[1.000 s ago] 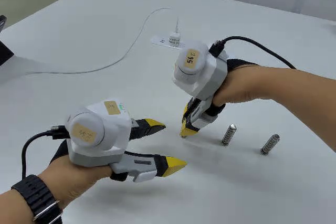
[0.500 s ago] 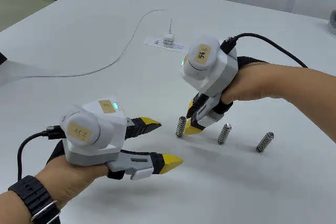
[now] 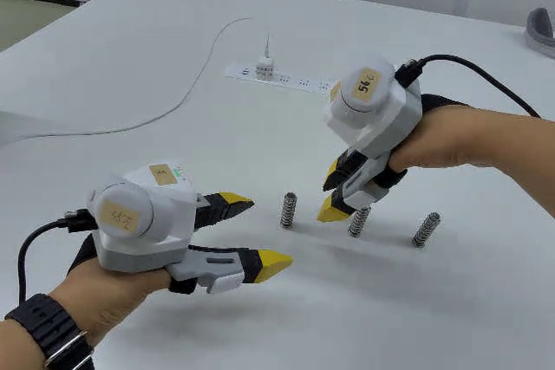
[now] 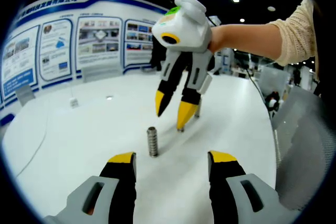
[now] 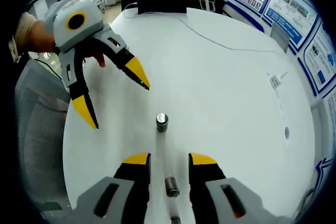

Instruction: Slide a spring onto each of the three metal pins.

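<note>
left gripper (image 3: 265,231) is nearest, low over the worktop (image 3: 173,49) on its near left side. its jaws are spread wide and hold nothing. in the left gripper view its tips (image 4: 171,158) frame the left spring (image 4: 152,141) without touching it.

three springs stand upright in a row across the middle of the worktop, well clear of every edge: left spring (image 3: 288,210), middle spring (image 3: 357,222), right spring (image 3: 425,229). they stand apart from one another. a bright metal end shows at the top of the left spring (image 5: 162,122); whether a pin sits inside the other two cannot be told.

right gripper (image 3: 329,198) points steeply down between the left and middle springs, jaws parted and holding nothing. its lower tip is just beside the middle spring; contact cannot be told. in the right gripper view the middle spring (image 5: 171,186) appears between the jaws.

power strip (image 3: 273,74) lies nearer the far edge, and a cable (image 3: 186,97) runs from it towards the left edge.
</note>
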{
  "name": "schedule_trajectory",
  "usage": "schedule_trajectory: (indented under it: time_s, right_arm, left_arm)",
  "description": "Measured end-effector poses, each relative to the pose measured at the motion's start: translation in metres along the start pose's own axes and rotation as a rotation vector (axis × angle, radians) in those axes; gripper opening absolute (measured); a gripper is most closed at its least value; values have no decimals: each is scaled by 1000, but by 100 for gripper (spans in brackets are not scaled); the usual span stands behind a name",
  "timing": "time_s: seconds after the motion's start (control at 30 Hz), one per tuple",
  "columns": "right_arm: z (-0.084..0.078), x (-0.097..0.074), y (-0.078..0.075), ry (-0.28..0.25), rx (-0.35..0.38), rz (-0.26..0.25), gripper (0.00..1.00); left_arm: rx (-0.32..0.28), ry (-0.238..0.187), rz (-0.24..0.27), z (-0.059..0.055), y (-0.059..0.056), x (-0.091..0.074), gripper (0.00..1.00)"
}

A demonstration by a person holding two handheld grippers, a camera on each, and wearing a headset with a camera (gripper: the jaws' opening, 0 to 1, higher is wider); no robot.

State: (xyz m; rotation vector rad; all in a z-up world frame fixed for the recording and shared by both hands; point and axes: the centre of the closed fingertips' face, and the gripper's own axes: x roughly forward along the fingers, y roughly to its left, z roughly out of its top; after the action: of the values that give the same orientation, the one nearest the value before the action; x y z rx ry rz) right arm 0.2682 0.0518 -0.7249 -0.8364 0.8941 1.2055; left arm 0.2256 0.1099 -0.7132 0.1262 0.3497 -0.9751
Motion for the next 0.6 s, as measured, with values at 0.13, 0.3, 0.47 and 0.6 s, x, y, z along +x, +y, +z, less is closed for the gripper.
schedule_trajectory:
  time_s: [0.13, 0.3, 0.47, 0.6]
  right_arm:
    - [-7, -5, -1, -13, 24, -12, 31]
    - [-18, -11, -3, -28, 53, -34, 33]
    - [-28, -18, -6, -49, 87, -59, 37]
    - [-36, -22, -7, -64, 115, -74, 39]
  left_arm:
    - [-5, 6, 0, -1, 0, 0, 57]
    - [-4, 12, -2, -1, 0, 2, 58]
    - [-2, 17, -3, 0, 1, 5, 60]
    - [-2, 22, -3, -1, 3, 6, 61]
